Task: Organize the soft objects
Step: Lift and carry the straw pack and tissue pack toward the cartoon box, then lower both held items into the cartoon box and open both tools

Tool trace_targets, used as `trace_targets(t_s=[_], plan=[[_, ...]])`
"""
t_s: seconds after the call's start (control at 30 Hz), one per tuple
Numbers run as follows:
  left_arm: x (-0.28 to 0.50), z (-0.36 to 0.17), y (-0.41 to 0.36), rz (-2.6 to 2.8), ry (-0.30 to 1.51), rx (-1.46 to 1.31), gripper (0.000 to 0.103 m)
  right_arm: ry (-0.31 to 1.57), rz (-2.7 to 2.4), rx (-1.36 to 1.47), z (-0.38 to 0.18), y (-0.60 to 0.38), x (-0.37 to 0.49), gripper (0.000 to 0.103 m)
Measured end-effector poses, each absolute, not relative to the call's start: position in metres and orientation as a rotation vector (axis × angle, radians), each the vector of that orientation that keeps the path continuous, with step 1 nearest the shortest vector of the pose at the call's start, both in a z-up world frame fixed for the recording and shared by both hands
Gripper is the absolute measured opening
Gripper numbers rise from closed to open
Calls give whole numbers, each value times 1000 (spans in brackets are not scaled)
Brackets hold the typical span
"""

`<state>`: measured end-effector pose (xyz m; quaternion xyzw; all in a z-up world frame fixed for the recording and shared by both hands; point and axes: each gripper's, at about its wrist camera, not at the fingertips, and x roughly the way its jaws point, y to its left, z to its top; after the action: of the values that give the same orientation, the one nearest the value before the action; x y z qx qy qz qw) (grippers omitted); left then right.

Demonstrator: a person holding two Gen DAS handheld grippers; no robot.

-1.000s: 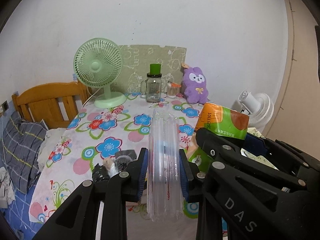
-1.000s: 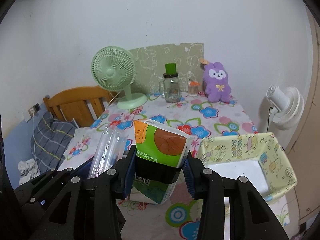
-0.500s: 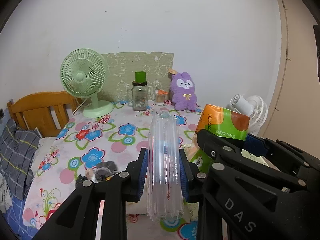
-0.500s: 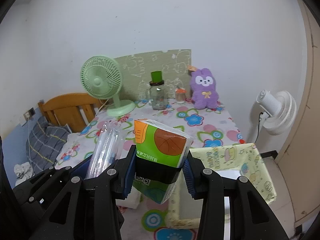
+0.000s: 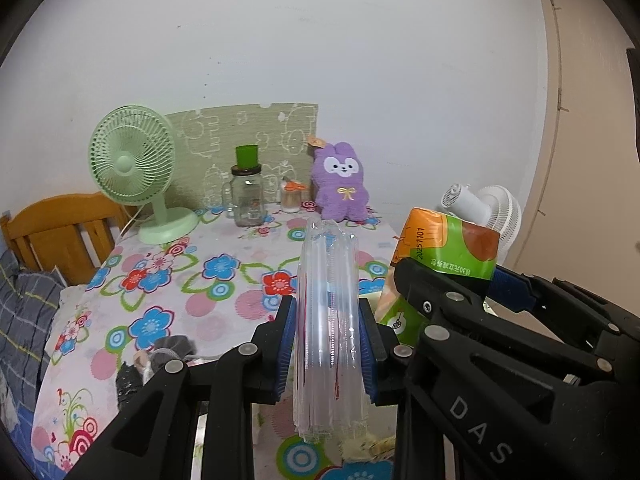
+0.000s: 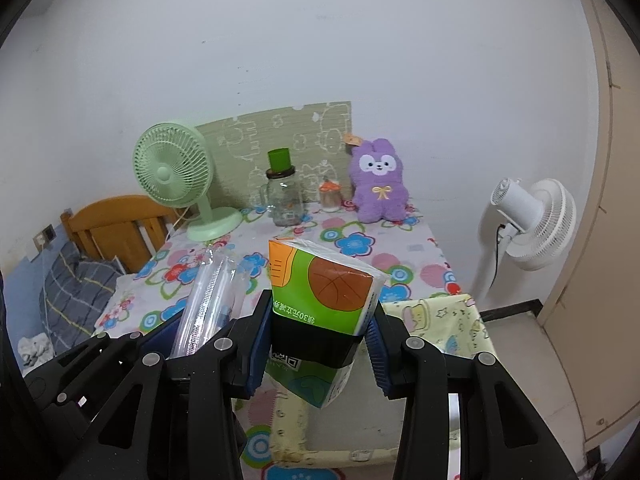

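Observation:
My left gripper [image 5: 326, 344] is shut on a clear plastic pack [image 5: 328, 320] and holds it upright above the flowered table. The pack also shows at the left in the right wrist view [image 6: 208, 304]. My right gripper [image 6: 318, 344] is shut on a green and orange tissue pack [image 6: 320, 292], held above the near left corner of a yellow fabric basket [image 6: 448, 320]. The tissue pack [image 5: 444, 252] and right gripper show at the right in the left wrist view. A purple plush rabbit [image 5: 342, 186] sits at the back of the table.
A green desk fan [image 5: 136, 176], a glass jar with a green lid [image 5: 247, 196] and a small jar [image 5: 291, 197] stand at the back. Dark small items [image 5: 160, 356] lie near the table's front left. A white floor fan [image 6: 532, 224] stands right; a wooden bed frame [image 6: 116, 224] stands left.
Both grippers have risen and pulled back from the table with their packs still held. The basket now sits lower and closer under the right gripper.

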<state>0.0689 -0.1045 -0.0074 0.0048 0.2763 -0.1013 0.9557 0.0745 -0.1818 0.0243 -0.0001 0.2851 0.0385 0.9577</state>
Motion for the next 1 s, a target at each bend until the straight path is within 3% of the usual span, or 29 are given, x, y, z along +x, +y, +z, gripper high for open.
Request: trace_targets(t_s=[0.6, 0.93, 1.0], plan=[[101, -24, -157, -287, 594, 34, 29, 587, -8, 30, 12, -237, 96, 46], [124, -57, -173, -278, 676, 41, 32, 668, -47, 55, -21, -259, 120, 46], [128, -63, -174, -270, 695, 45, 38, 685, -56, 58, -28, -261, 125, 46]])
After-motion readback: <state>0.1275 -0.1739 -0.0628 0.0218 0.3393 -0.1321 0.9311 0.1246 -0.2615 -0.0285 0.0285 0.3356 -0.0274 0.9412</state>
